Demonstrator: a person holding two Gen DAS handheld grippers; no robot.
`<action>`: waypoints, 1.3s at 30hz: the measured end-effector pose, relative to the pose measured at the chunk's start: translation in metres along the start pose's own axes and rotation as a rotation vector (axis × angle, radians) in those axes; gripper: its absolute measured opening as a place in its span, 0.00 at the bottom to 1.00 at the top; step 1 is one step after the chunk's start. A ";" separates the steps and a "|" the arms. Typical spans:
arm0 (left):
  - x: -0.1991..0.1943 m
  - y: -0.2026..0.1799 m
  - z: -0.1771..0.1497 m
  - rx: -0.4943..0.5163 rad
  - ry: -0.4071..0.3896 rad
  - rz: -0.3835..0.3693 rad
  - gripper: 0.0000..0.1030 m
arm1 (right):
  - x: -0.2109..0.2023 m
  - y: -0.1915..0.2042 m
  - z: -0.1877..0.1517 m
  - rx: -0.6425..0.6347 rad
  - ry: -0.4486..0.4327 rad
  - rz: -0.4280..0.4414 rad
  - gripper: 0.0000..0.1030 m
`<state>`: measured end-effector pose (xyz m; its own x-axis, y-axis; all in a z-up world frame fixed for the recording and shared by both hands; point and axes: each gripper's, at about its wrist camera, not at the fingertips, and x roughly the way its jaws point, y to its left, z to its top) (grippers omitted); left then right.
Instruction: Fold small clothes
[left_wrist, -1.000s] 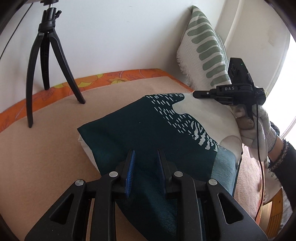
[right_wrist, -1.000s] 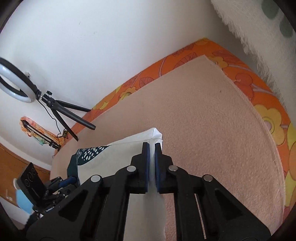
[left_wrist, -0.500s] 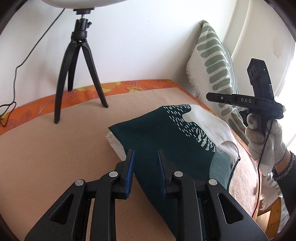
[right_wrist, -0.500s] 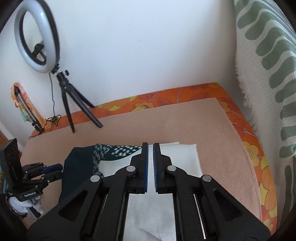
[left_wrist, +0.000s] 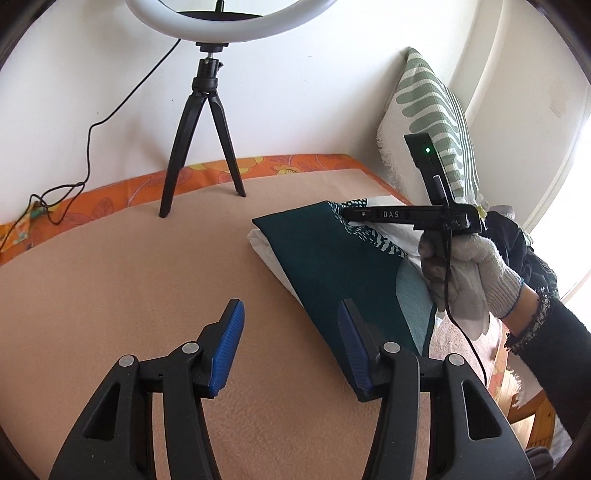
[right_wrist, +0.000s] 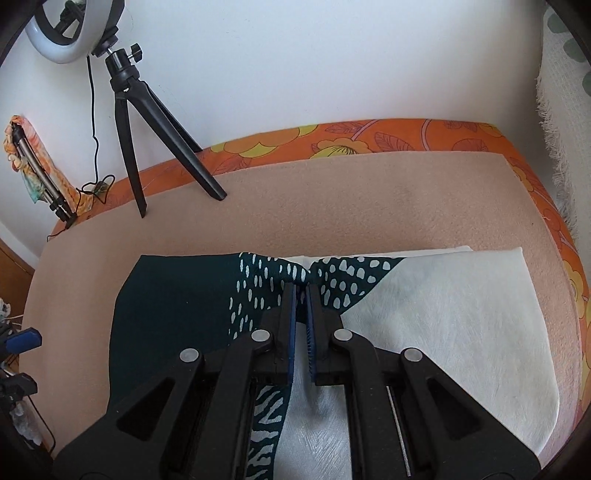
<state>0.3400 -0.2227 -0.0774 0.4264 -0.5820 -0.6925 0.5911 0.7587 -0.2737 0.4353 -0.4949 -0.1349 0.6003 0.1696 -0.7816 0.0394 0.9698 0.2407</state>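
Folded cloth (left_wrist: 332, 266), flat on the tan blanket (left_wrist: 129, 277), roughly rectangular, several layers thick. Top face printed: dark teal block on one side, white dash/speckle band across the middle, off-white area on the other, pale blue patch near one corner, zebra-like teal-white stripes toward near edge. White underlayers peek out along the teal side's edge. In left wrist view it sits centre-right, running diagonally down toward lower right. In right wrist view the same cloth (right_wrist: 424, 314) fills lower centre, teal left, white right, far edge straight with a small pucker mid-edge.
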 end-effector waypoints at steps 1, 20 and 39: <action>-0.003 -0.002 -0.003 0.001 0.001 0.003 0.53 | -0.006 -0.001 0.000 0.016 -0.013 0.011 0.06; -0.099 -0.057 -0.037 0.126 -0.123 0.046 0.78 | -0.152 0.055 -0.077 0.027 -0.197 -0.129 0.70; -0.160 -0.059 -0.073 0.129 -0.192 0.198 0.99 | -0.232 0.137 -0.149 0.005 -0.356 -0.270 0.97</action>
<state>0.1868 -0.1531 0.0011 0.6567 -0.4804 -0.5814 0.5605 0.8266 -0.0499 0.1823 -0.3754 -0.0064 0.8056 -0.1614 -0.5701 0.2360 0.9700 0.0589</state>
